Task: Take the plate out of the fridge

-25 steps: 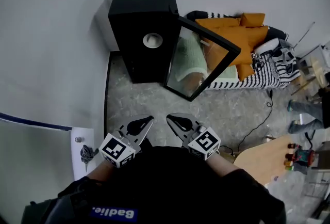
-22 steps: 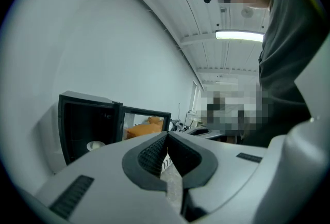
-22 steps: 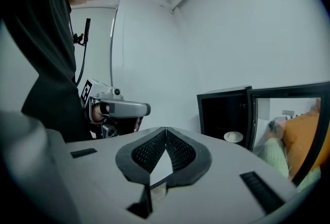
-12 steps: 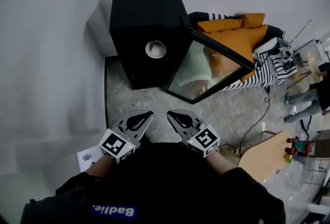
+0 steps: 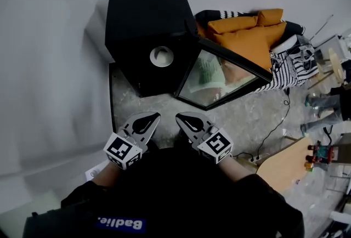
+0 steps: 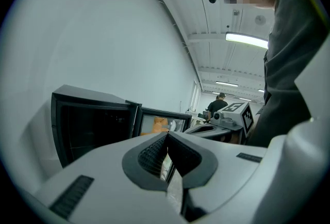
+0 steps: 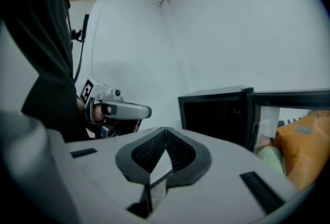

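The fridge has drawn closer, its plate inside at 12 o'clock. Left gripper and right gripper are clamped shut, empty; reaching in unopened could shove the plate deeper

Orange cushions on striped bedding

Pale room with a speckled floor

A plain grey-white wall fills the left and far side, and the speckled grey floor runs right from it. Far right lie orange cushions on a black-and-white striped cover. A black cable trails towards a rounded wooden bench, near right. A strip light glows on the panelled ceiling.
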`<state>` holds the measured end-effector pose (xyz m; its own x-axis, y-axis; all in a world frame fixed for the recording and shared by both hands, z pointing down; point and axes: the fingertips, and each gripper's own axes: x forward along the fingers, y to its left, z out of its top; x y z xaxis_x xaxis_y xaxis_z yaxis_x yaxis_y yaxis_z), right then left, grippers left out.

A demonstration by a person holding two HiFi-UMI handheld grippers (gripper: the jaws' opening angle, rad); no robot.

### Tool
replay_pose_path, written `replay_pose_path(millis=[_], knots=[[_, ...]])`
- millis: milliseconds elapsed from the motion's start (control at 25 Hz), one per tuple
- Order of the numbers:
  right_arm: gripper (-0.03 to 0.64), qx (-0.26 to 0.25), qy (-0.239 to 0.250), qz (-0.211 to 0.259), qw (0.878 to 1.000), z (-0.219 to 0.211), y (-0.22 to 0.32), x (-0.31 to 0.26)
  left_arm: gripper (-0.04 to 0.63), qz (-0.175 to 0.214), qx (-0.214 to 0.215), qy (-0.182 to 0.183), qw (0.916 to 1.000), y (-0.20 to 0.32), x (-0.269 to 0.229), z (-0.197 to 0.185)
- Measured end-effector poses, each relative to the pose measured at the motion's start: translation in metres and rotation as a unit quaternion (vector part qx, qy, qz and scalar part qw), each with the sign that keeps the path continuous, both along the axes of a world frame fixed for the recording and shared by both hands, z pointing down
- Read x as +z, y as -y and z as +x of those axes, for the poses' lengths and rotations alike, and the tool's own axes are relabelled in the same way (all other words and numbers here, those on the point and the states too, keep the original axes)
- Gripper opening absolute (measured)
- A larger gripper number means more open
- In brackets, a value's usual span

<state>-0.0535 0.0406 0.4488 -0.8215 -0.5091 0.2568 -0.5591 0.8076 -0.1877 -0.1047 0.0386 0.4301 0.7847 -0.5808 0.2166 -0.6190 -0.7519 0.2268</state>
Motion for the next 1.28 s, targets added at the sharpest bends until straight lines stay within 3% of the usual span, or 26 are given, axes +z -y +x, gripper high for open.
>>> replay_pose_path(millis=[320, 600, 920, 1280], knots=[[0.011, -0.06, -0.003, 0.021, 0.998, 0.029, 0.037, 0.002, 0.008, -0.016, -0.059, 0.006, 0.9981, 0.043, 0.006, 0.027], [0.011, -0.091, -0.01, -0.007, 0.996, 0.048, 0.049, 0.015, 0.008, -0.037, -0.11, 0.015, 0.9932, 0.071, 0.019, 0.037], [0.011, -0.071, -0.02, -0.02, 0.997, 0.032, 0.065, 0.023, 0.01, -0.081, -0.095, 0.015, 0.9921, 0.097, 0.051, 0.018], [0.011, -0.024, -0.033, -0.025, 0.999, 0.016, 0.081, 0.026, 0.015, -0.101, -0.064, 0.021, 0.9926, 0.134, 0.076, -0.009]])
